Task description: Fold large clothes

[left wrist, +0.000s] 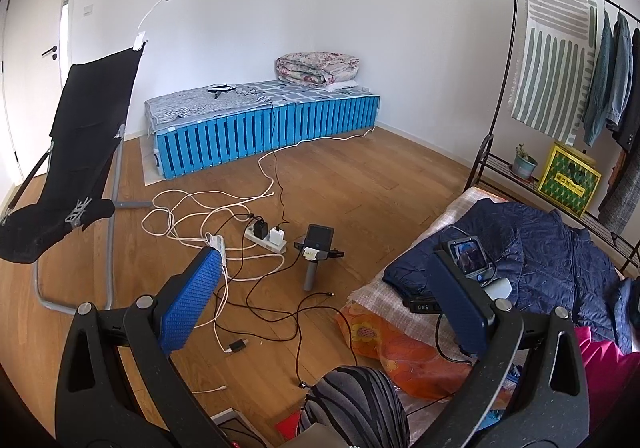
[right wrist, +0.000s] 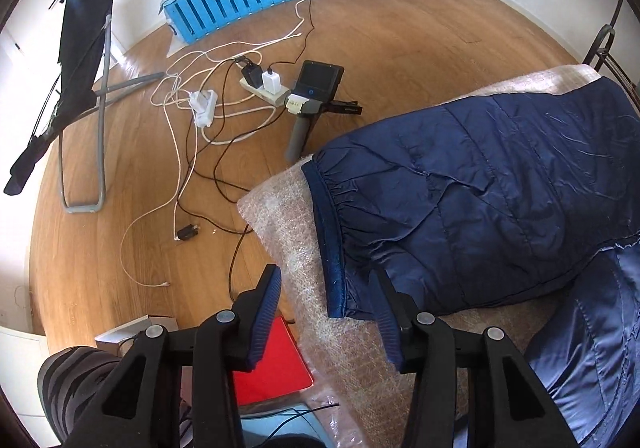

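Right gripper (right wrist: pixel 326 308) pointed steeply down over the jacket (right wrist: pixel 480 184) cuff, jaws about half open. The elastic cuff hem sat between the fingers; the right pad (right wrist: pixel 386 322) overlapped the fabric at the hem, while the left pad (right wrist: pixel 266 312) stood clear over the bubble wrap (right wrist: pixel 288 232). No visible pinch, so not gripping; whether the right pad actually touched the cloth, can't tell.

Left gripper (left wrist: pixel 332 308) was wide open and empty, aimed across the floor (left wrist: pixel 360 176) with the cables (left wrist: pixel 240 248) between its fingers in view. The right gripper showed in the left wrist view at about 3 o'clock, sitting over the jacket.

Jacket, navy quilted, lay spread on the bubble wrap, filling 1 to 4 o'clock of the right wrist view, its sleeve end toward 7 o'clock. A red book (right wrist: pixel 272 364) lay under the left finger at 6 o'clock.
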The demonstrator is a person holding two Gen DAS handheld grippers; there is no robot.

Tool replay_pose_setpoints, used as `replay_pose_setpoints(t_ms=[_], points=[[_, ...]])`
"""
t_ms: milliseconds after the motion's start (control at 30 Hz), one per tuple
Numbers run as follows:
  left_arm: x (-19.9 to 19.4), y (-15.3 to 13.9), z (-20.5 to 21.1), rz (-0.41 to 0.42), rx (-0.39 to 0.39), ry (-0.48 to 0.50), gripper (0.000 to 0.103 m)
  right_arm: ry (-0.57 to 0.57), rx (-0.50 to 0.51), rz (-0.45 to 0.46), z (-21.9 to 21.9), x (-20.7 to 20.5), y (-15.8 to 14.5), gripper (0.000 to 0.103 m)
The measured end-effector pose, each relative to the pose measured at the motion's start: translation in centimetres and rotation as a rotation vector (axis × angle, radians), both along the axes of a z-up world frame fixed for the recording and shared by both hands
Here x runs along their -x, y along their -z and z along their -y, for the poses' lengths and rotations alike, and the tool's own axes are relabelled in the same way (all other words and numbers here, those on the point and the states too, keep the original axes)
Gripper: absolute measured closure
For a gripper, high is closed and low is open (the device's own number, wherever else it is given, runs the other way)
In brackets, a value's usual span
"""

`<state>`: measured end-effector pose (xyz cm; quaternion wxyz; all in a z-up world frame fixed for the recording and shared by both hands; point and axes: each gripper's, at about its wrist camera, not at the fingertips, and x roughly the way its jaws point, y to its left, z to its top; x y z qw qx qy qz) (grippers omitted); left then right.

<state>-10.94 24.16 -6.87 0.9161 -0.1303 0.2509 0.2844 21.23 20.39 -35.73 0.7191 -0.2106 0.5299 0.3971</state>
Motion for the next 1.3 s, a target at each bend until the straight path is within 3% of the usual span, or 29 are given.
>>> replay_pose_setpoints(t_ms=[167,300,367,433,533,700,967,1133,1300], points=[[-0.7,0.6,-0.2,-0.013,0.024,0.008,0.0,-0.007,0.049,0.003,-1.4,-0.3,1.0,0.057],[-1.3,1.0,-0.4,-0.019,0.038,0.017,0.0,-0.01,0.09,0.012,-1.9,-0.7,1.4,0.067],[-1.7,1.2,-0.4,-0.02,0.048,0.025,0.0,-0.005,0.091,0.008,-1.8,-1.1,1.3,0.075],[-2.0,1.5,-0.4,-0.023,0.052,0.032,0.0,0.004,0.088,0.0,-1.6,-1.6,1.3,0.09],[-2.6,1.8,0.0,-0.028,0.05,0.045,0.0,0.043,0.041,-0.054,-1.0,-2.9,1.2,0.098],[-3.9,2.2,0.6,-0.042,0.039,0.074,0.0,0.169,-0.163,-0.178,2.1,-5.4,-1.0,0.1],[-7.3,2.0,3.1,-0.047,-0.001,0.148,0.0,0.355,-0.529,-0.302,9.9,-9.6,-8.4,0.101],[-9.9,1.6,6.0,-0.035,-0.04,0.226,0.0,0.506,-0.705,-0.308,18.9,-12.1,-11.6,0.101],[-13.9,1.3,9.9,-0.023,-0.093,0.331,0.0,0.682,-0.765,-0.257,30.3,-13.5,-11.7,0.101]])
